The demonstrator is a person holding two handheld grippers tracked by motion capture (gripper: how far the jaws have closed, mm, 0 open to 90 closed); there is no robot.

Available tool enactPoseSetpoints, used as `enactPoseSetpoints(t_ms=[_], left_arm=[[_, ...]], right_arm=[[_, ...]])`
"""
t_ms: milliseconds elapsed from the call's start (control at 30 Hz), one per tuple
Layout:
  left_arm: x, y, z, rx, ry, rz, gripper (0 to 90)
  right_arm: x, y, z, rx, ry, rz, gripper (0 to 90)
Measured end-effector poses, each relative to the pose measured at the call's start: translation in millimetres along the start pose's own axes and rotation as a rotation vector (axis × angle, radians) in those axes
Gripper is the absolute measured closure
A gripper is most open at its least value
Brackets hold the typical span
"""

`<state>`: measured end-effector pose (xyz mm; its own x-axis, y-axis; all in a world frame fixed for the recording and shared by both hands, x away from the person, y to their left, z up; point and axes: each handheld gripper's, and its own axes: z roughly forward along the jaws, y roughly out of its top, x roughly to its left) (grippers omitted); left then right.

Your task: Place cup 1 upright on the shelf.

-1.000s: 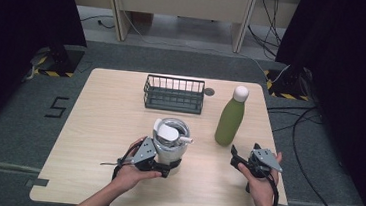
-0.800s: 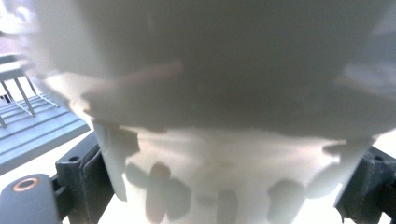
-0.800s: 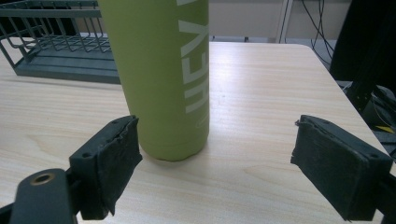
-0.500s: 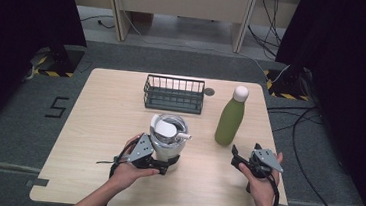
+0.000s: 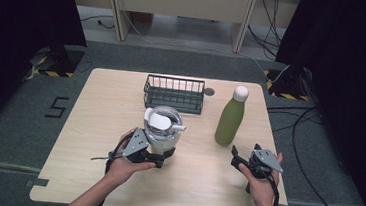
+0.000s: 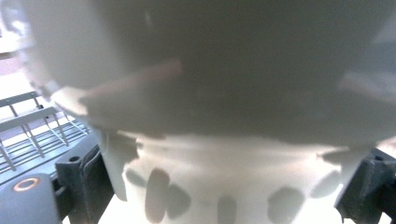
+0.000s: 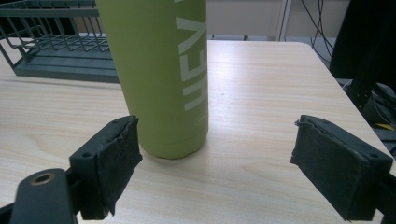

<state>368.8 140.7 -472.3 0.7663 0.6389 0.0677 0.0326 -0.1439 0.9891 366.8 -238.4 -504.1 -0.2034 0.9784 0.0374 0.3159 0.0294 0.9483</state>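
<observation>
Left gripper [image 5: 158, 157]: its black jaws stand on either side of the white base of the blender jar [image 5: 163, 127]; in the left gripper view a pad shows at each lower corner with the base between them. Whether they press the base or only flank it, I cannot tell.

Right gripper [image 5: 244, 162]: released, jaws spread wide, holding nothing; it rests low over the table [image 5: 105, 106] in the person's right hand [image 5: 263, 183], just near the foot of the green bottle [image 5: 230, 121].

Blender jar: upright near the middle of the table, toward the person, in front of the wire basket [image 5: 174, 93]; a clear cup with a white lid piece on top and a small handle or spout pointing right.

Doing the step well: I judge the left gripper to be taking hold of the jar at its base. Keep the jaws level and square on the base, below the flared cup, so the tall, top-heavy jar does not tip. Close firmly before lifting or turning. The right gripper is free to steady the upper part.

Green bottle: upright with a white cap, right of the jar and apart from it.

Writing: white letters run up the bottle's side [image 7: 194, 56], reading "HEY"; more may be cut off above. A black "5" [image 5: 57, 107] is marked on the floor left of the table.
</observation>
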Motion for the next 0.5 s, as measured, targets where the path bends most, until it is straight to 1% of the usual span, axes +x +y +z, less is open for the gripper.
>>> enactPoseSetpoints(t_ms=[233, 500], left_arm=[[5.0, 2.7, 0.3, 0.003, 0.022, 0.003, 10.1], [11.7, 9.4, 0.7, -0.007, 0.039, -0.006, 10.1]], right_arm=[[0.1, -0.4, -0.1, 0.001, 0.003, -0.003, 14.7], [0.2, -0.9, -0.5, 0.005, 0.005, -0.003, 14.8]])
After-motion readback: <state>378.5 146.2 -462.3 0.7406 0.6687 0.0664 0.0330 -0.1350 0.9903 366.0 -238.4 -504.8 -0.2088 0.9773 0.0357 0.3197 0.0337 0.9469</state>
